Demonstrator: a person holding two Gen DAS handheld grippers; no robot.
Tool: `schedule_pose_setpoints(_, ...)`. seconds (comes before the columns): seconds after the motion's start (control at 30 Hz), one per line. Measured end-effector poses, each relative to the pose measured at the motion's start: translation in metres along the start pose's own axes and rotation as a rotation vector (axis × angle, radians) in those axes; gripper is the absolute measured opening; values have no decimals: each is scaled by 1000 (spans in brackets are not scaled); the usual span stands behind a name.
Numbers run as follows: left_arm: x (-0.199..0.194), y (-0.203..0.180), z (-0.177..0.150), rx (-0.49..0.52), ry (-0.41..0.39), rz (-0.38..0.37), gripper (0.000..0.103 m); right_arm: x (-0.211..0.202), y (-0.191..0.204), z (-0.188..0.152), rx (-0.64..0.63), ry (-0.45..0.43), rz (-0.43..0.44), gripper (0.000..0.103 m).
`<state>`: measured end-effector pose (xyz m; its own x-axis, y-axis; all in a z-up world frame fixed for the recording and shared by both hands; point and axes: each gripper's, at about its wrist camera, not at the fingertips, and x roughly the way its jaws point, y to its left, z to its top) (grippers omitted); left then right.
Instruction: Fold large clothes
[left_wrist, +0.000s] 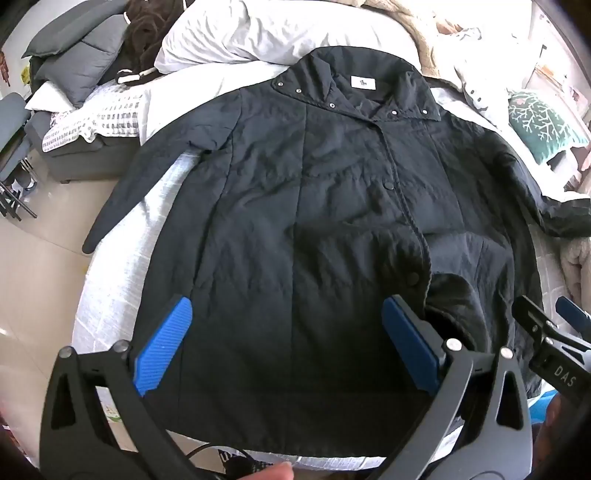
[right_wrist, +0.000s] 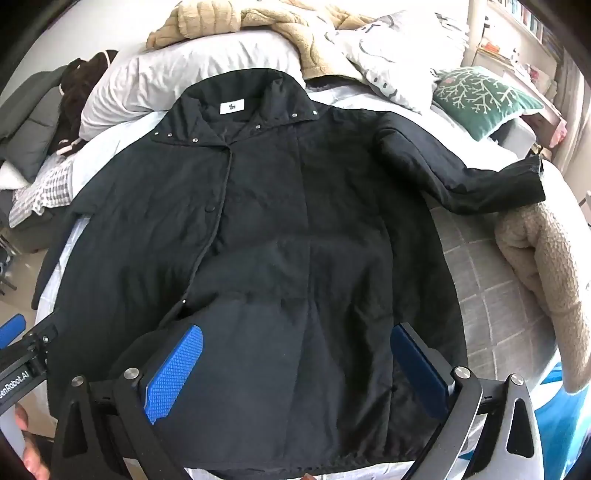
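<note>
A large black quilted coat with snap buttons (left_wrist: 295, 192) lies front up and spread flat on a bed with a white sheet (left_wrist: 110, 273), collar towards the pillows and hem towards the near edge.

Going left to right in the left wrist view: pale tiled floor (left_wrist: 33, 258) lies open beyond the bed's left edge, and the coat's left sleeve (left_wrist: 122, 199) reaches that edge, its cuff hanging past it. The left hand-held gripper (left_wrist: 288, 343) hovers over the lower left panel with its blue pads spread wide and nothing between them. The lower front is unsnapped, one panel folded back near the hem. At the right edge the right hand-held gripper (left_wrist: 554, 339) shows only in part.

The right wrist view shows what the other cuts off: the right hand-held gripper (right_wrist: 299, 369) is also spread wide, empty, above the lower right panel. The right sleeve (right_wrist: 472, 184) stretches out flat across a grey checked cover (right_wrist: 491, 295), which leaves open room beside the coat. A beige knitted blanket (right_wrist: 546, 273) crowds the far right edge, and a green cushion with a white branch pattern (right_wrist: 484, 99) sits behind. A white pillow (right_wrist: 166, 85) lies just beyond the collar in both views.
</note>
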<state>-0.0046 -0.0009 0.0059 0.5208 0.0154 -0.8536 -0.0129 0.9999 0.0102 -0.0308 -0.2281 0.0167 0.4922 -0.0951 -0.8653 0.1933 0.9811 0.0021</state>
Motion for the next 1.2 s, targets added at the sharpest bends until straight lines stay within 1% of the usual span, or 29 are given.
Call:
schedule_pose_setpoints(0.1, -1, -1, 0, 3, 1, -1, 103, 1, 5, -3, -10, -9, -15, 103)
schedule_pose_setpoints(1.2, 2, 0, -3, 4, 17, -17, 103, 7, 3, -1, -10, 14, -5, 103)
